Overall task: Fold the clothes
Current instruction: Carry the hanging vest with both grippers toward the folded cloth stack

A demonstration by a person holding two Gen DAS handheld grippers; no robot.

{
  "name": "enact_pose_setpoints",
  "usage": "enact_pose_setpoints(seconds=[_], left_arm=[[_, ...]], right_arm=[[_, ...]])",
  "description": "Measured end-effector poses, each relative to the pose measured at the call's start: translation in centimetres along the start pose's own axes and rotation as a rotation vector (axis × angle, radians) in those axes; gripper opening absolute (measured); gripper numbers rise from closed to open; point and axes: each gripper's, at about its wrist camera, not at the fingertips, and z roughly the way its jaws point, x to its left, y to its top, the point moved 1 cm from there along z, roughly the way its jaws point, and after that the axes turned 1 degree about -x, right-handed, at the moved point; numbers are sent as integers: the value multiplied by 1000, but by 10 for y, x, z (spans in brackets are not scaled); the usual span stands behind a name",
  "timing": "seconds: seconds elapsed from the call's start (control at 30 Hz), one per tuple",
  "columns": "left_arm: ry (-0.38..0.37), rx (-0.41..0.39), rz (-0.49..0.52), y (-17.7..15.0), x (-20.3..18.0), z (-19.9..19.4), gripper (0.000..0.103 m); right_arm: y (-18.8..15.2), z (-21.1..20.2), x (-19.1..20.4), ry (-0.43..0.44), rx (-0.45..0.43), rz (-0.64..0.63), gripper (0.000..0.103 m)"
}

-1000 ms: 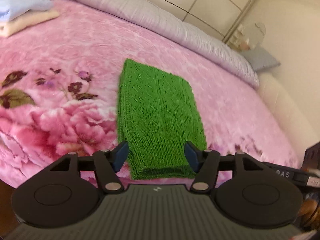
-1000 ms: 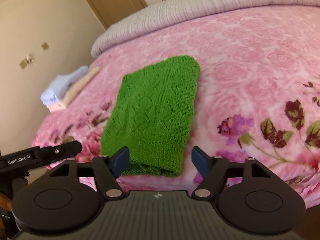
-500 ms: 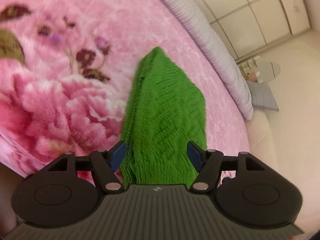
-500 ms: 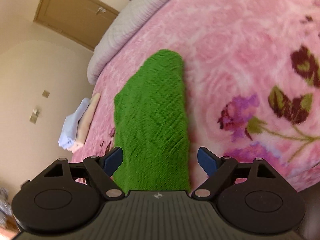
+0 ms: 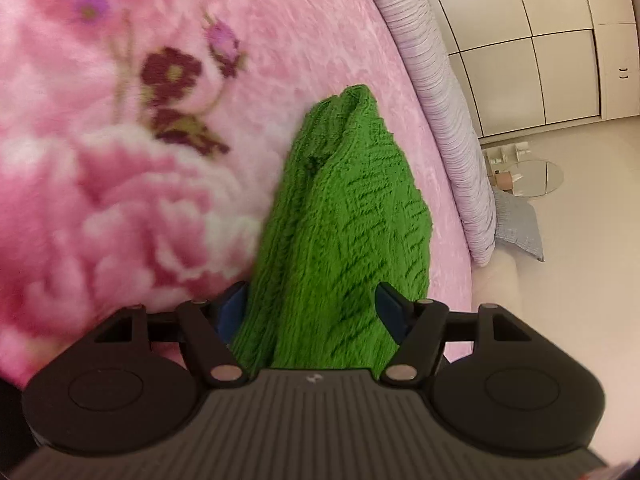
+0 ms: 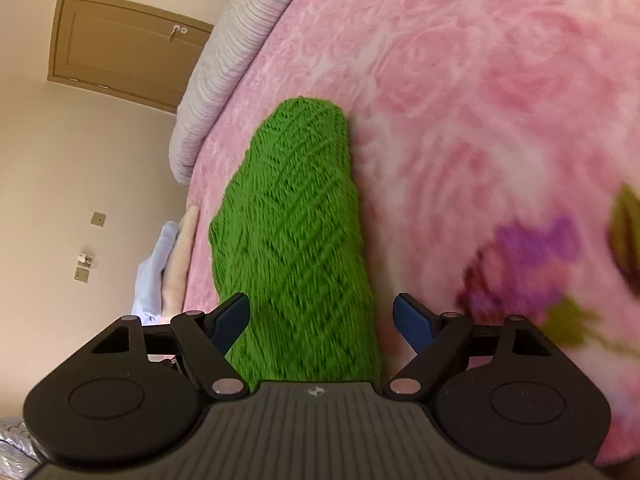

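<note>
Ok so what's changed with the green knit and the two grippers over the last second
Both grippers moved in low over the near end of the folded green knit, which now fills the gap between each pair of fingers. The left gripper and right gripper have rolled, so the pink floral blanket looks tilted. Neither has closed. The knit stays folded in the same spot, though its far end looks bunched.

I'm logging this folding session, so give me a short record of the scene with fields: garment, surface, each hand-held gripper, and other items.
garment: green knit garment, folded, lying on the bed
surface: pink floral blanket
left hand-held gripper: open, fingers either side of the garment's near end
right hand-held gripper: open, straddling the near end
other items: folded stack of clothes at the bed's edge
</note>
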Motion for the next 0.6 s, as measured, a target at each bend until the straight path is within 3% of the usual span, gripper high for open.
enact_pose_setpoints(seconds=[0.27, 0.33, 0.47, 0.6], left_arm=[[-70, 51, 20, 20, -9, 35, 62], [-74, 71, 40, 24, -9, 44, 51], [-72, 114, 73, 28, -7, 54, 38], [-36, 177, 80, 39, -16, 58, 31]], right_arm=[[15, 35, 13, 25, 24, -72, 81], [16, 43, 16, 14, 22, -98, 75], [16, 48, 15, -16, 17, -121, 53], [23, 49, 25, -86, 62, -64, 46]])
